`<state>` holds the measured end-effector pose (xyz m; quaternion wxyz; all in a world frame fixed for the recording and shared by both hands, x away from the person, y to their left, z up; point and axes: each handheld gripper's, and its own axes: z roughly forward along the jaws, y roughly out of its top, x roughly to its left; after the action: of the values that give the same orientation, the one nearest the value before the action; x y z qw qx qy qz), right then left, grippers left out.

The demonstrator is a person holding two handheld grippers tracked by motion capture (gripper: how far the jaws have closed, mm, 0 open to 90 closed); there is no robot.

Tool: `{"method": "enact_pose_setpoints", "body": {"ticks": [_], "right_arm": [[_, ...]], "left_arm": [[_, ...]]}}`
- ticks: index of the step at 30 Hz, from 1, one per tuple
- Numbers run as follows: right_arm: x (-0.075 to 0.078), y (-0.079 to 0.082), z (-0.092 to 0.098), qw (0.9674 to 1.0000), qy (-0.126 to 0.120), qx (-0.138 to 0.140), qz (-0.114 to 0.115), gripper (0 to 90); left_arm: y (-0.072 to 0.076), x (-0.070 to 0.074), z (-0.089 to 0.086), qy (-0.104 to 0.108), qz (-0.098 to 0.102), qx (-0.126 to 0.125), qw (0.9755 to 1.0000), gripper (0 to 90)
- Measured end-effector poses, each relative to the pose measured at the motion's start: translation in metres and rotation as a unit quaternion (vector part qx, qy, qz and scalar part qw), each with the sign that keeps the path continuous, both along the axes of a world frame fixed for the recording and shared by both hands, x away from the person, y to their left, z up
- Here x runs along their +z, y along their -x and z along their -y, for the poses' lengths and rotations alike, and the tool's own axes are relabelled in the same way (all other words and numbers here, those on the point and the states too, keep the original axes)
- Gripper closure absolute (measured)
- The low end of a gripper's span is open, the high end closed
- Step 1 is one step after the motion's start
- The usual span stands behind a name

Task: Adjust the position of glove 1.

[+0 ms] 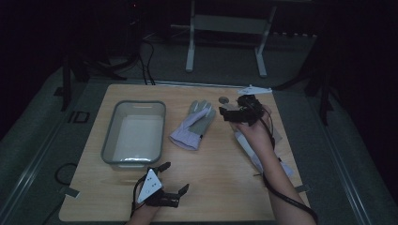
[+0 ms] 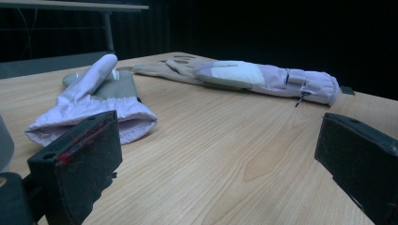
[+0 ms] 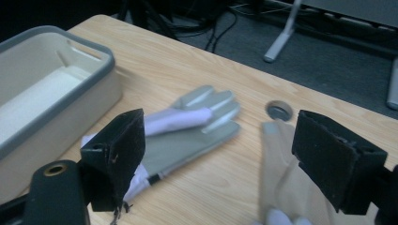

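1. Lilac fabric and grey palm material make up both gloves; judged from their limp lie, they are light and soft, and will sag and fold when lifted.
2. One glove lies flat directly beneath the right gripper, its fingertips reaching ahead between the spread jaws towards a round grommet in the wooden table.
3. A second glove lies just to that gripper's left, palm up, near a grey-rimmed plastic bin further left.
4. Best hold, I judge: the thick gathered cuff, where layers bunch and a pinch will bite; the smooth palm may slip.
5. Low over the table's near edge, the left gripper hangs with jaws spread and empty, both gloves well ahead of it.
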<state>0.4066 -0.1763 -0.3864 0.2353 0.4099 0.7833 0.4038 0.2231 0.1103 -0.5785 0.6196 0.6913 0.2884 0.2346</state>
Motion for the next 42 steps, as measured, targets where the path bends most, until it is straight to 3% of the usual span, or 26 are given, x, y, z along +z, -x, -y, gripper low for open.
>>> {"method": "enact_pose_setpoints", "body": {"ticks": [5,11,18,24,30,37,42], "right_arm": [[-0.005,-0.007,-0.017,0.9999,0.004,0.014,-0.005,17.7],[-0.017,-0.024,-0.047,0.9993,0.006,0.024,-0.027,21.4],[-0.037,-0.038,-0.073,0.998,0.01,0.031,-0.055,21.1],[-0.063,-0.052,-0.096,0.9961,0.016,0.034,-0.079,21.1],[-0.087,-0.065,-0.112,0.9941,0.019,0.018,-0.105,21.1],[-0.116,-0.079,-0.127,0.9902,0.041,0.001,-0.134,21.1],[-0.136,-0.086,-0.131,0.9862,0.051,-0.041,-0.152,20.8]], "left_arm": [[0.0,0.0,0.0,0.0,-0.001,-0.001,1.0,1.3],[-0.001,0.0,0.0,-0.001,-0.003,-0.003,1.0,1.3],[-0.001,0.0,-0.001,0.001,-0.003,-0.003,1.0,1.3],[-0.001,0.0,-0.001,0.002,-0.004,-0.004,1.0,1.3],[-0.001,0.0,-0.001,0.003,-0.005,-0.005,1.0,1.3],[-0.002,0.0,-0.002,0.007,-0.009,-0.007,0.9999,1.3],[-0.002,0.0,-0.002,0.007,-0.011,-0.009,0.9999,1.3]]}}
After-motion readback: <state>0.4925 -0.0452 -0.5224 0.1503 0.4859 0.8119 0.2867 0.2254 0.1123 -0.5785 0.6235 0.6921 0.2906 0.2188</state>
